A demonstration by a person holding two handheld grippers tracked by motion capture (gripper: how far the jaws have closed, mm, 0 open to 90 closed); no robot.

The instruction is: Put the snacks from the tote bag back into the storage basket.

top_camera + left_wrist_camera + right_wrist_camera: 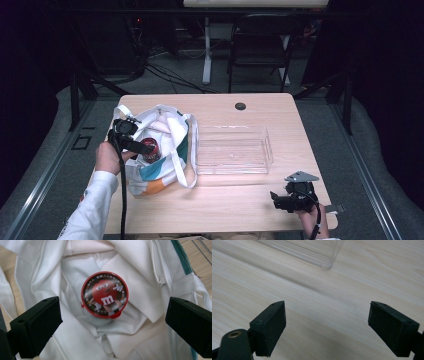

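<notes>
hovering over the open mouth of the tote bag (pixel 159 150) at the left of the high view, your left gripper (pixel 131 135) has its jaws spread wide with nothing between them. in the left gripper view they stand at the lower left and right edges, with the round red candy tub (pixel 104 294) lying in the middle of the frame among the white folds of the bag's lining. the tub sits lid-up, printed face toward the camera, well down inside the bag, so i judge you have lined the gripper up from above to reach in and take it by its rim.

your right gripper (pixel 294 199) waits low at the lower right of the high view, near the table's (pixel 240 205) front edge. its jaws are also wide apart and empty, pointing across bare wood toward a corner of the clear plastic bin (pixel 322 255) in the upper part of the right gripper view. the bin (pixel 233 150) stands just right of the bag, apart from the right gripper, and looks like the likely place for the tub.

what stands in your way is cloth: loose folds crowd the tub on every side, and a jaw could pinch lining with it. the bag's white straps (pixel 186 160) drape between bag and bin. a small dark round cap (pixel 240 106) sits at the table's far edge, well clear.
</notes>
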